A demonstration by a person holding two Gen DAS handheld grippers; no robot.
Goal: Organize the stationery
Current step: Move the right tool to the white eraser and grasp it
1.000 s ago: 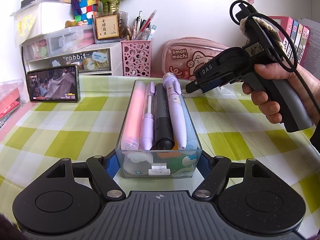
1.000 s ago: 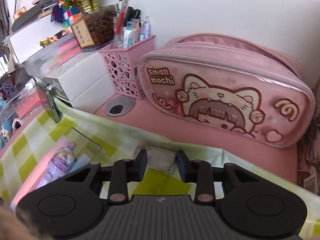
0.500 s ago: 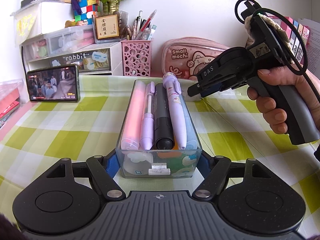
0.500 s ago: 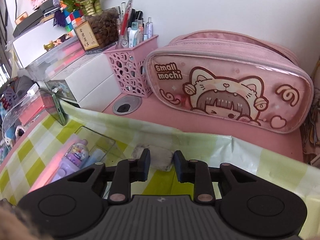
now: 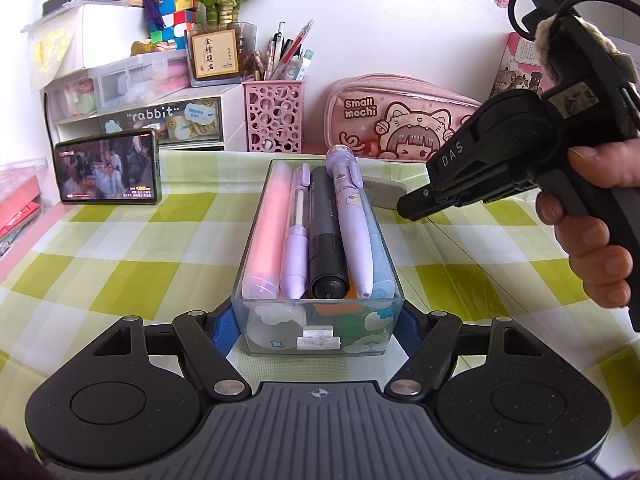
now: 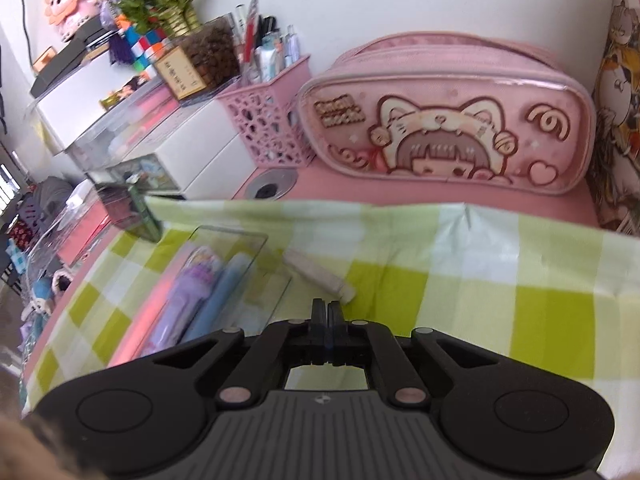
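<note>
The clear box (image 5: 320,320) of pens (image 5: 352,224) was gripped at its near end by the left hand-held gripper (image 5: 318,322), resting on the checked worktop (image 5: 120,272). The right hand-held gripper (image 6: 327,312) was clenched on nothing, held above the cloth just beside a worn eraser (image 6: 316,274), which lay outside the box near its far corner.

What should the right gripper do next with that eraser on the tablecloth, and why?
Probably open its jaws again and line up over the eraser. The right gripper is shut on nothing, with the eraser lying loose just ahead, beside the clear box that the left gripper holds.
</note>
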